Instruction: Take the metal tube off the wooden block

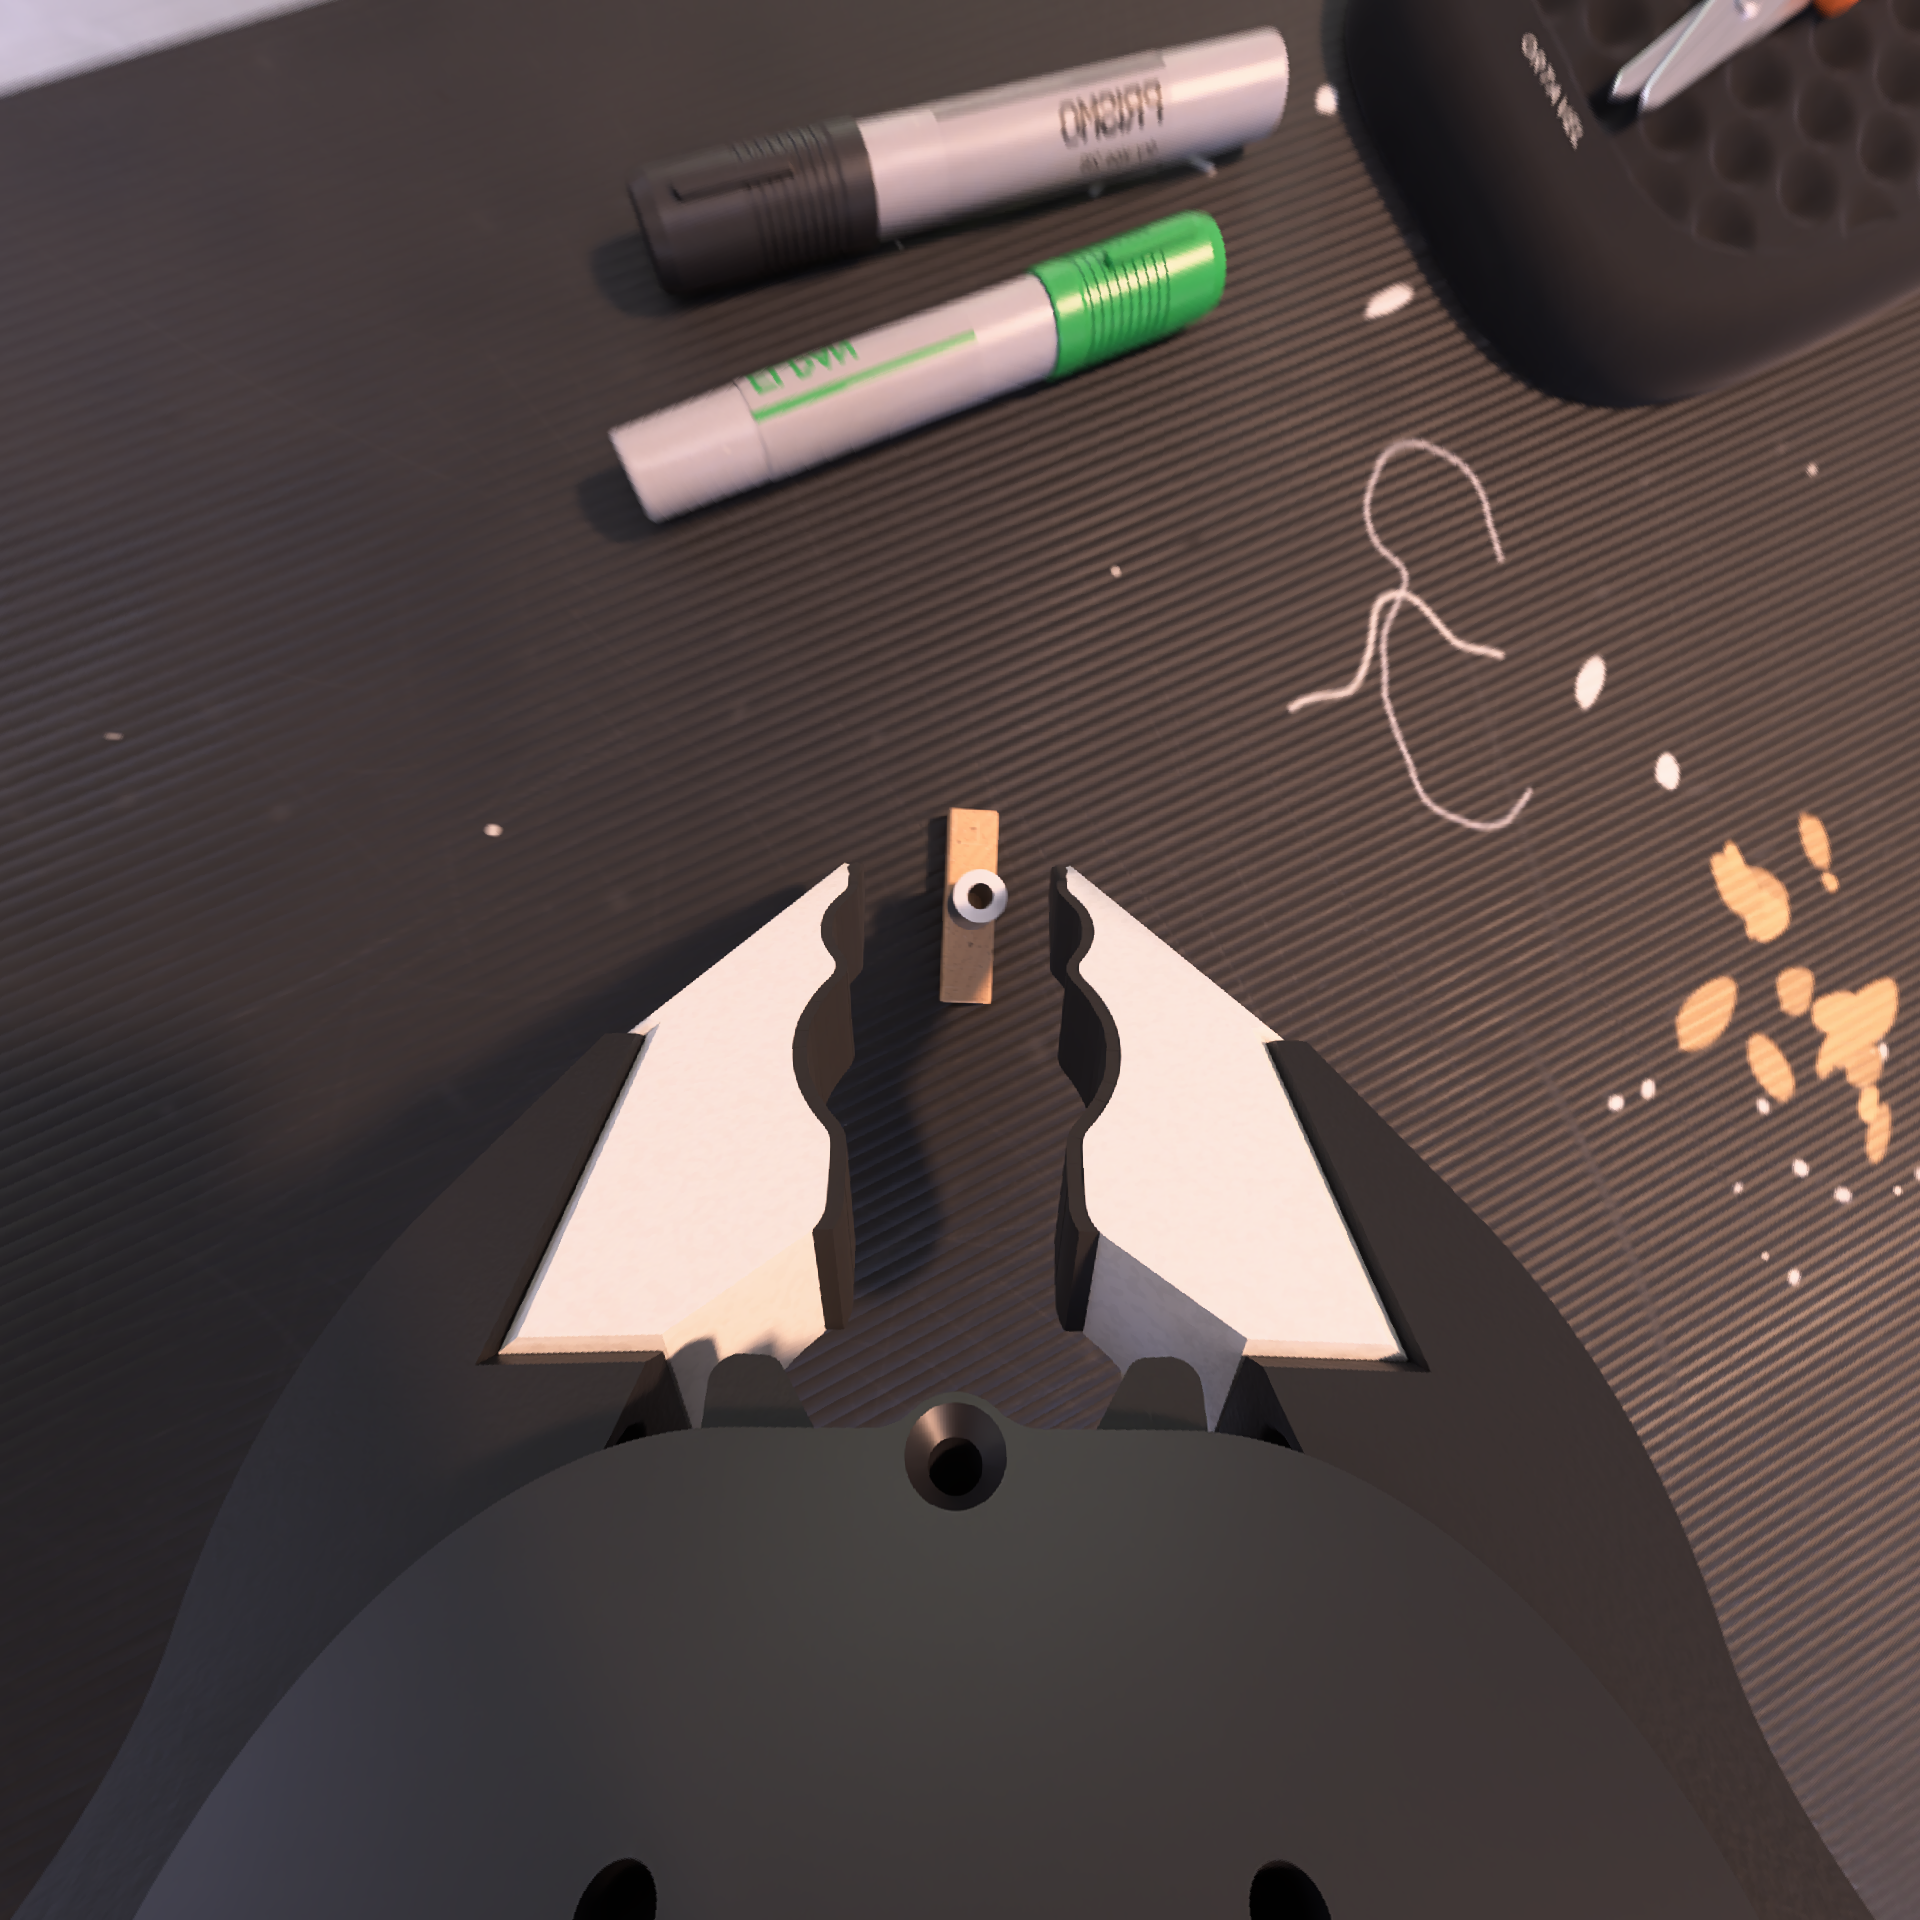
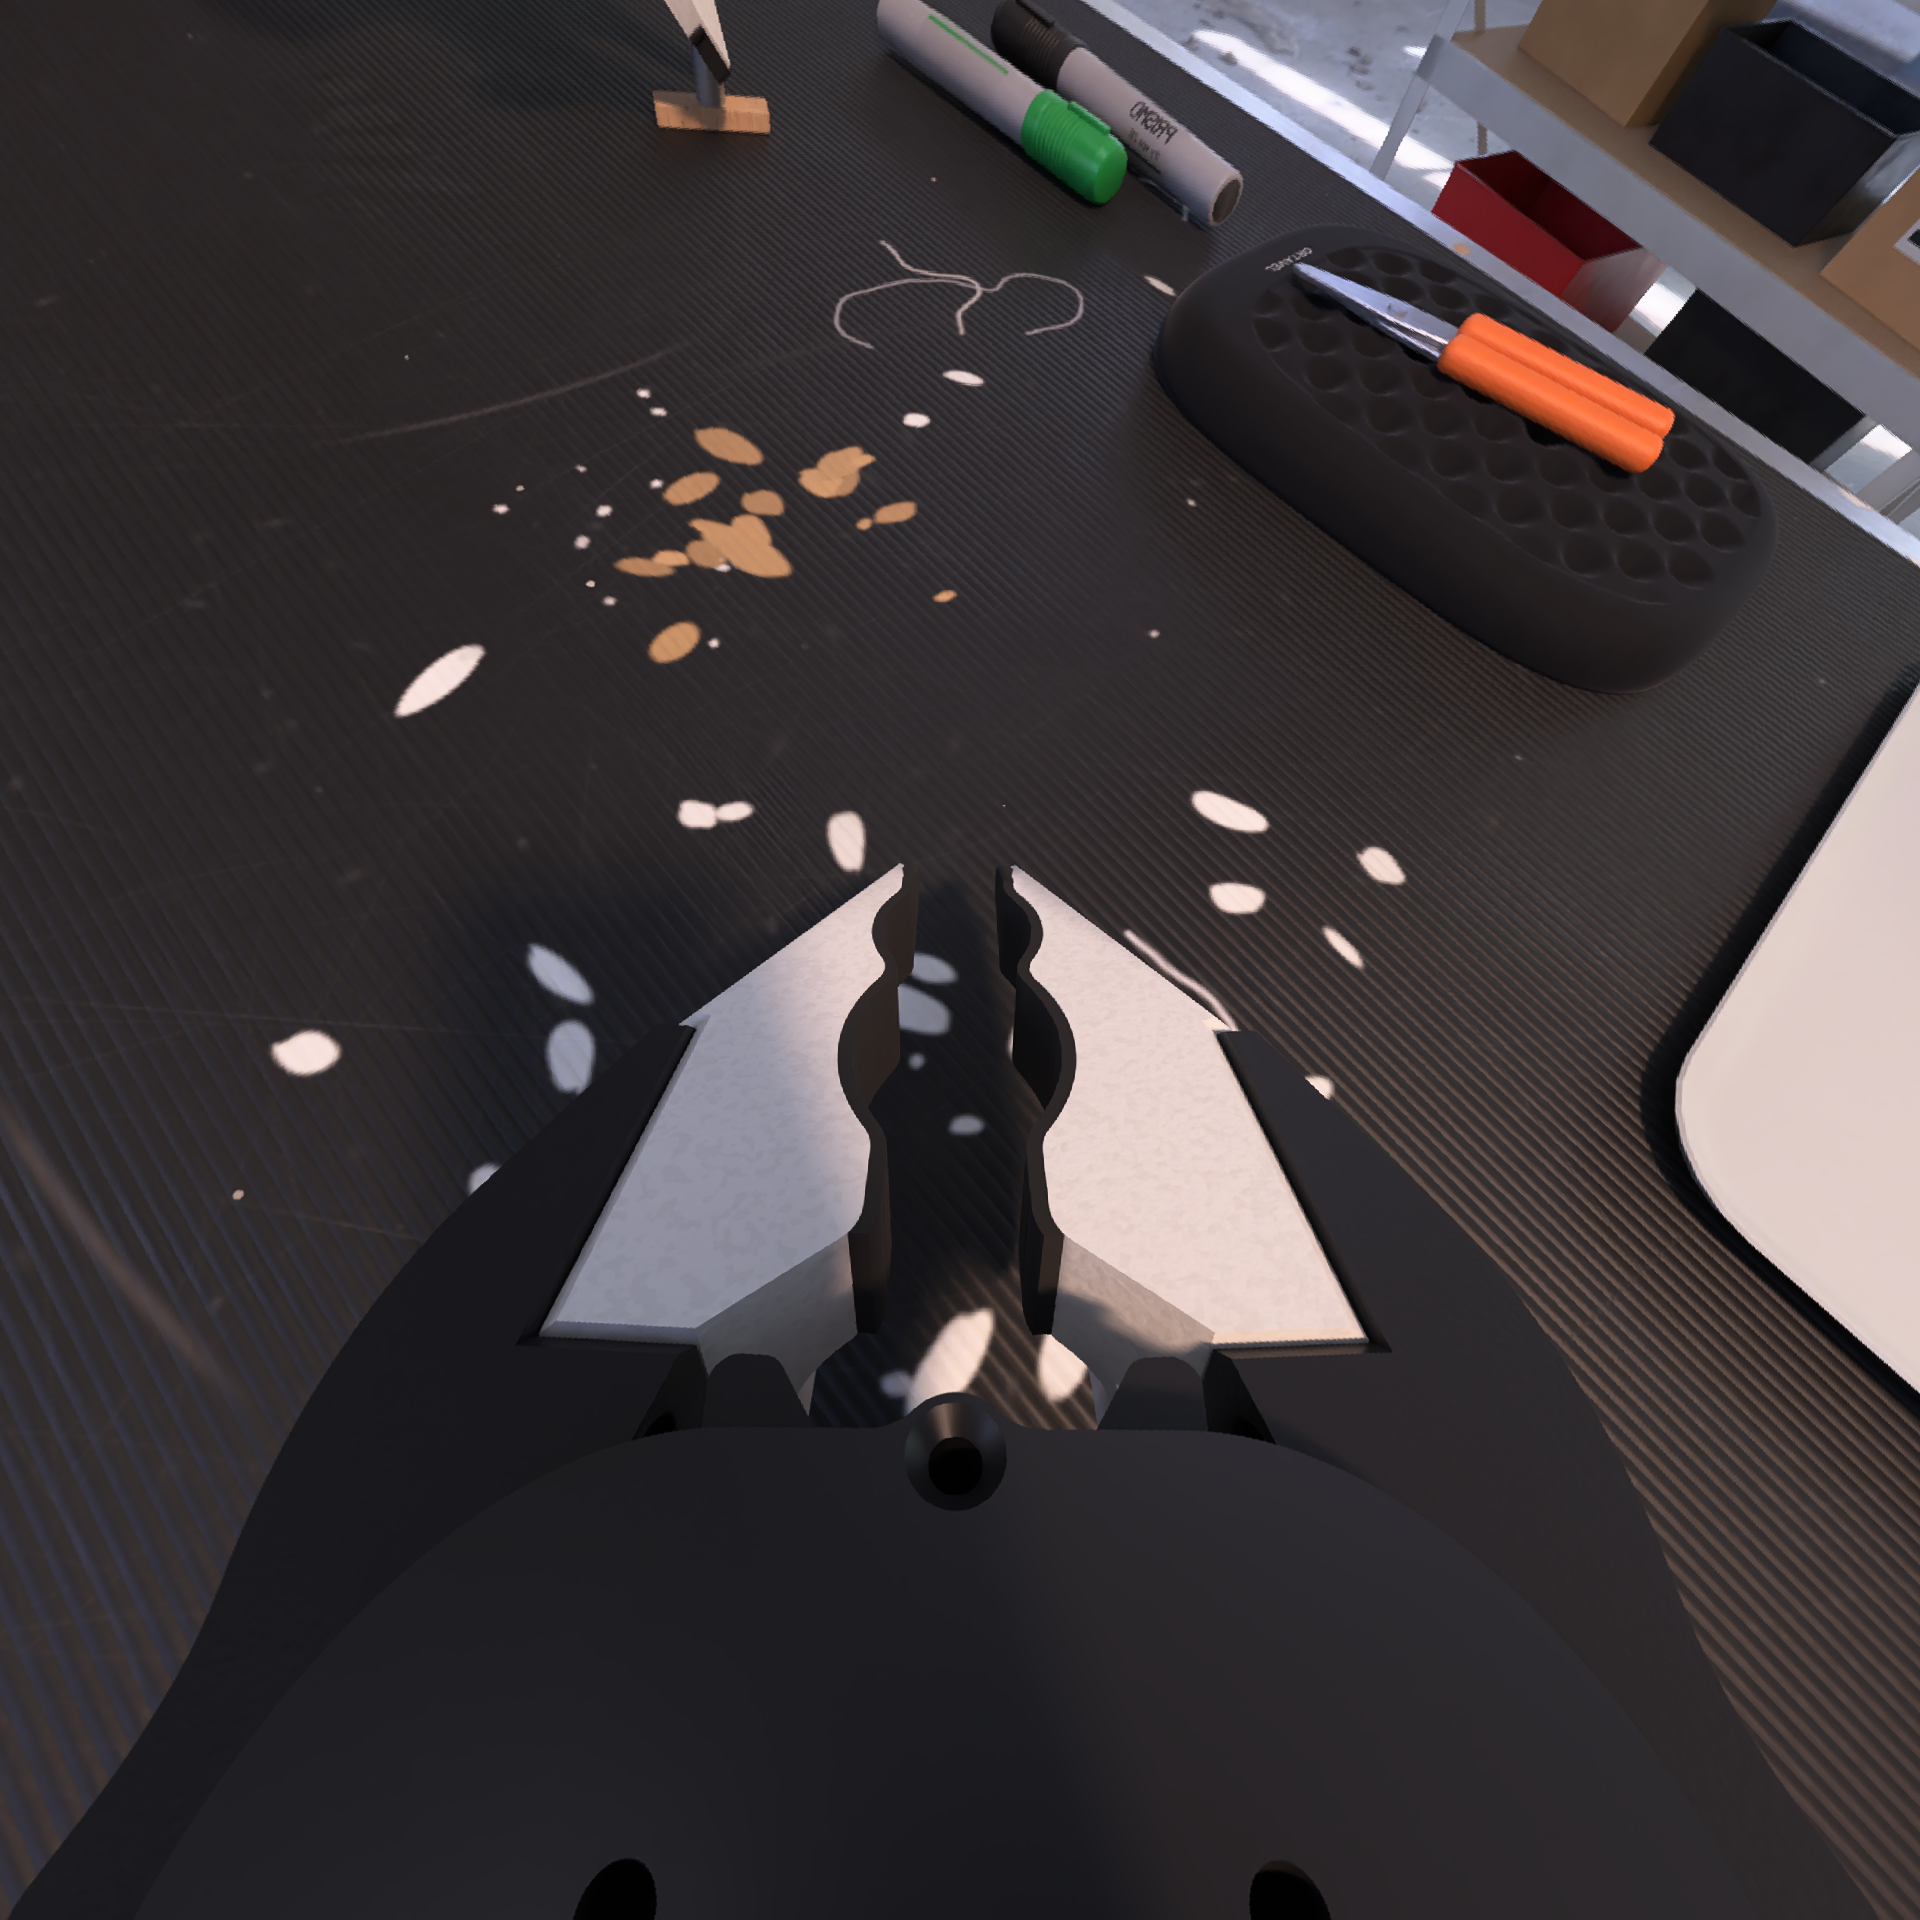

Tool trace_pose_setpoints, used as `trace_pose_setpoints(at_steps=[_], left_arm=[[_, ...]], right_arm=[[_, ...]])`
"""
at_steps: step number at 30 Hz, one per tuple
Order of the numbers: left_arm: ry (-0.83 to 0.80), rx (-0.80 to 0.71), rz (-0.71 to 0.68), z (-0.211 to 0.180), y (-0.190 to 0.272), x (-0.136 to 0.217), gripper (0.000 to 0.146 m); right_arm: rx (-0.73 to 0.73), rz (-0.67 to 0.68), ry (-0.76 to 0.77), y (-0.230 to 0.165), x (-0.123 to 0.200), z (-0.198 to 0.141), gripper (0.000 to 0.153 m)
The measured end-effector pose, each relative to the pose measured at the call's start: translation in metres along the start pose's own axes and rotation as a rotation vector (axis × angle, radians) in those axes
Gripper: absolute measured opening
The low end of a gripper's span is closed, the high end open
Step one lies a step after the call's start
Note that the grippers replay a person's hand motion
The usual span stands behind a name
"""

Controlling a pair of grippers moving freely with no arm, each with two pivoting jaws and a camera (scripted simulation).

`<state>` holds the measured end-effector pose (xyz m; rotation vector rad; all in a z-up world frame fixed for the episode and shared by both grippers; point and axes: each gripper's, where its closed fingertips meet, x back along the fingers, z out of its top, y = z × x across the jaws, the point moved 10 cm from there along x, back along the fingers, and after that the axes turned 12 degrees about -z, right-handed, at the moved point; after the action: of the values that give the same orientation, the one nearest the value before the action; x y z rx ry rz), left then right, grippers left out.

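A small wooden block (image 1: 966, 961) lies on the dark ribbed mat, with a short metal tube (image 1: 978, 896) standing upright in it. My left gripper (image 1: 954, 878) points down over them, open, with one fingertip on each side of the tube and a gap to it on both sides. In the right wrist view the block (image 2: 713, 112) and tube (image 2: 709, 81) are far off at the top, with a left gripper fingertip (image 2: 698, 26) at the tube's upper end. My right gripper (image 2: 954, 873) is low over the mat, empty, its jaws a narrow gap apart.
A black-capped marker (image 1: 956, 151) and a green-capped marker (image 1: 925, 358) lie beyond the block. A black dimpled holder (image 2: 1475, 457) carries orange-handled snips (image 2: 1548, 390). A white thread (image 1: 1423, 634), orange and white spots (image 2: 727, 520), and a white tray (image 2: 1818, 1091) at the right edge.
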<state>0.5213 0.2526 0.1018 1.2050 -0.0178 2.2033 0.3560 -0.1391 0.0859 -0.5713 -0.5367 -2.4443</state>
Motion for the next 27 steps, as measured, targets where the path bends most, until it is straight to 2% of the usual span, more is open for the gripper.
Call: trace_pose_setpoints(at_steps=[2, 4, 5, 13, 16, 19, 22, 25, 27], left_arm=[[-0.033, -0.004, -0.02, -0.002, 0.001, -0.005, 0.032], [-0.053, -0.02, -0.01, -0.003, 0.002, -0.007, 0.014], [-0.06, -0.032, -0.002, -0.003, 0.002, -0.006, 0.01], [0.027, -0.052, 0.028, 0.005, 0.006, 0.027, 0.01], [0.075, -0.056, -0.005, 0.009, 0.013, 0.045, 0.01], [0.15, -0.069, -0.108, 0.016, 0.029, 0.062, 0.01], [0.214, -0.107, -0.244, 0.023, 0.055, 0.078, 0.01], [0.276, -0.162, -0.4, 0.029, 0.091, 0.09, 0.01], [0.281, -0.224, -0.49, 0.032, 0.119, 0.094, 0.01]], right_arm=[[0.005, 0.003, -0.004, -0.001, 0.0, 0.0, 0.015], [-0.001, 0.007, -0.006, 0.0, -0.001, 0.0, 0.015], [-0.004, 0.009, -0.006, 0.0, -0.001, 0.0, 0.015], [-0.006, 0.006, -0.01, 0.0, -0.001, 0.0, 0.015], [-0.006, -0.003, -0.006, 0.001, -0.001, 0.0, 0.018], [-0.038, 0.003, 0.054, 0.003, 0.001, 0.008, 0.024], [-0.083, 0.022, 0.223, 0.005, 0.009, 0.035, 0.032], [-0.01, -0.023, 0.387, -0.002, 0.01, 0.066, 0.04], [0.057, -0.025, 0.43, -0.014, 0.008, 0.083, 0.047]])
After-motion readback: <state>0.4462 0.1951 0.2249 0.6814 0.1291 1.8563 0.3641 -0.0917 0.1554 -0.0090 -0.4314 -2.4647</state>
